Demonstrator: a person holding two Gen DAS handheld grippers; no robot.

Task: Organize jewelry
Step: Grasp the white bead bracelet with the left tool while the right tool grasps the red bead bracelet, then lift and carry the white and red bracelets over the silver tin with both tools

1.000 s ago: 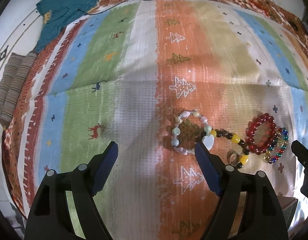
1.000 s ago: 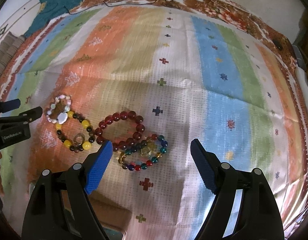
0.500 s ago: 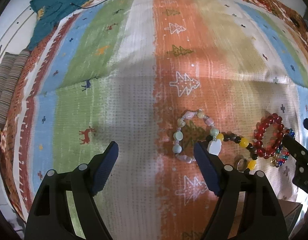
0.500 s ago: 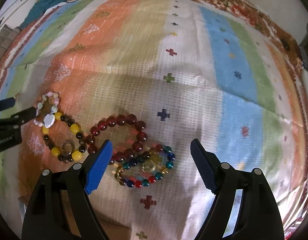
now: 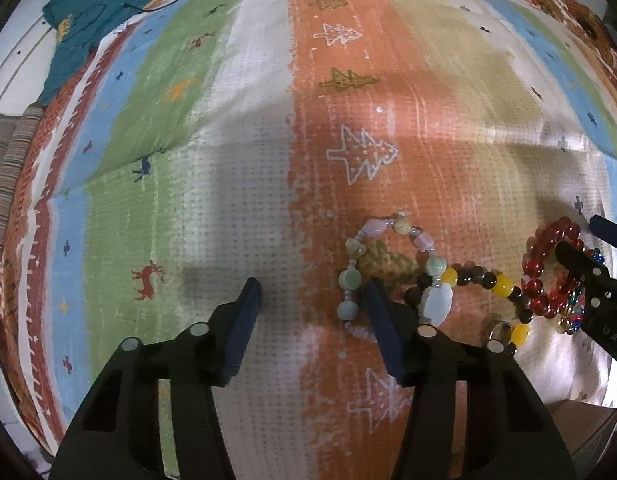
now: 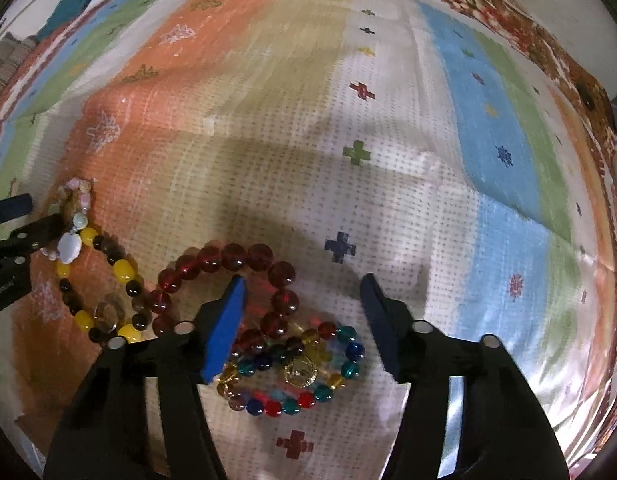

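Several bead bracelets lie on a striped cloth (image 5: 228,128). A pastel bracelet (image 5: 424,240) with a white stone touches a yellow-and-black one (image 5: 502,285). Right of these are a red bracelet (image 6: 212,258) and a multicolour one (image 6: 348,364) with a gold charm. My left gripper (image 5: 312,292) points down, jaws closing; its right finger is over the pastel loop, whose left beads lie between the jaws, untouched. My right gripper (image 6: 302,284) is also closing. Its left finger sits over the red loop, with red and multicolour beads between the jaws and no pad pressing on them.
A teal garment (image 5: 96,12) and a thin cable lie at the cloth's far left corner. A striped cushion (image 5: 8,160) sits off the left edge. A brown box corner (image 5: 580,420) shows at the lower right. Cloth to the left and far side is bare.
Both grippers have come down closer to the bracelets, and both pairs of jaws have narrowed markedly. The bracelets lie where they were.
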